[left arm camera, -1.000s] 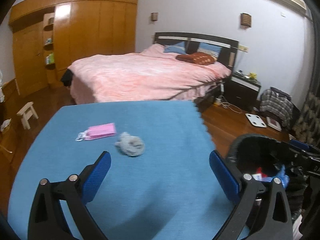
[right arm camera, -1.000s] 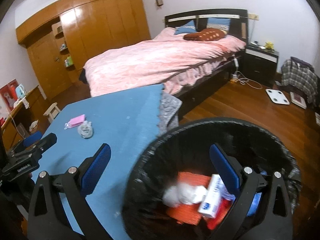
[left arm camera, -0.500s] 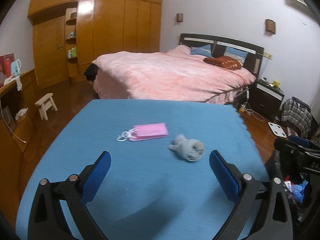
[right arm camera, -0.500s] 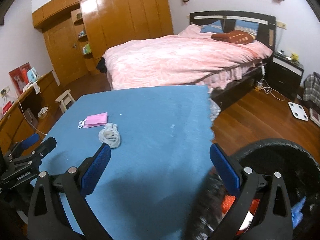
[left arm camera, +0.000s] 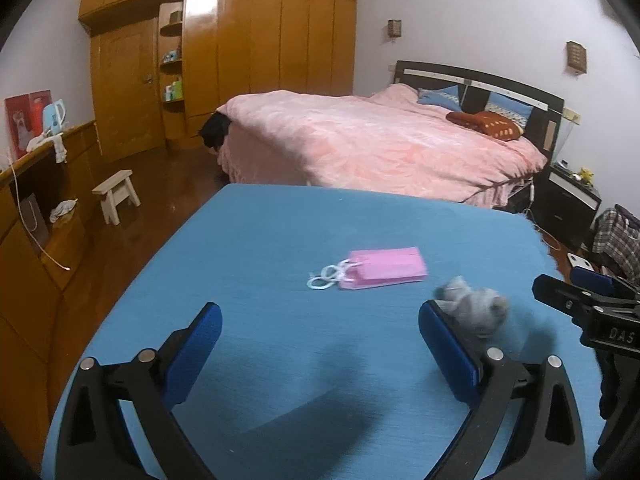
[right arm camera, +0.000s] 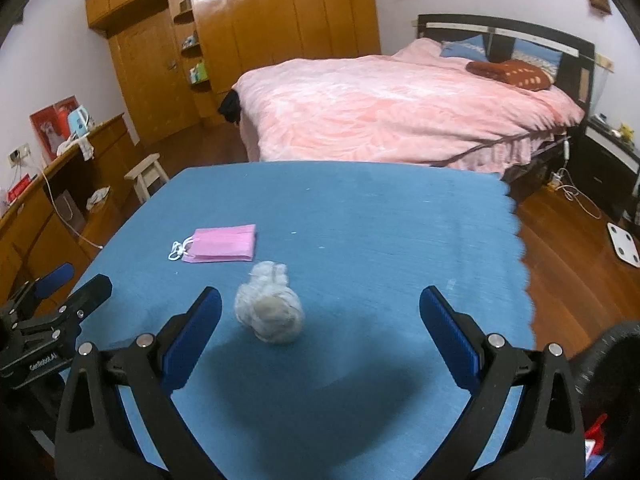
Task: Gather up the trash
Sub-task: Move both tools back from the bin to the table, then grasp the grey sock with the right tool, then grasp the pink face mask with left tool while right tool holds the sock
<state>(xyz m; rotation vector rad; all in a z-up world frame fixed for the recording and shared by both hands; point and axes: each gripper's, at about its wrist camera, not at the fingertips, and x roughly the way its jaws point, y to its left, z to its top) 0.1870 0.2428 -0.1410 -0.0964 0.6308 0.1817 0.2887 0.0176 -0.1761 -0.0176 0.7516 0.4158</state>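
Observation:
A crumpled grey-white paper wad (right arm camera: 270,312) lies on the blue table (right arm camera: 360,220); in the left wrist view the wad (left arm camera: 474,308) sits just beyond my right finger. A pink face mask (right arm camera: 220,243) with white loops lies flat beyond it, also in the left wrist view (left arm camera: 384,268). My right gripper (right arm camera: 320,320) is open and empty, the wad just inside its left finger. My left gripper (left arm camera: 318,332) is open and empty, short of the mask. The black trash bin (right arm camera: 612,368) shows at the lower right edge.
A pink bed (right arm camera: 400,104) stands beyond the table. A wooden wardrobe (left arm camera: 224,60), a small stool (left arm camera: 116,194) and a side counter (left arm camera: 36,184) are at the left. A nightstand (left arm camera: 568,200) and floor scale (right arm camera: 624,244) are at the right.
Both grippers swung left, away from the bin and over the table. The bin has slid to the right edge of the right view; the wad and mask now lie close ahead.

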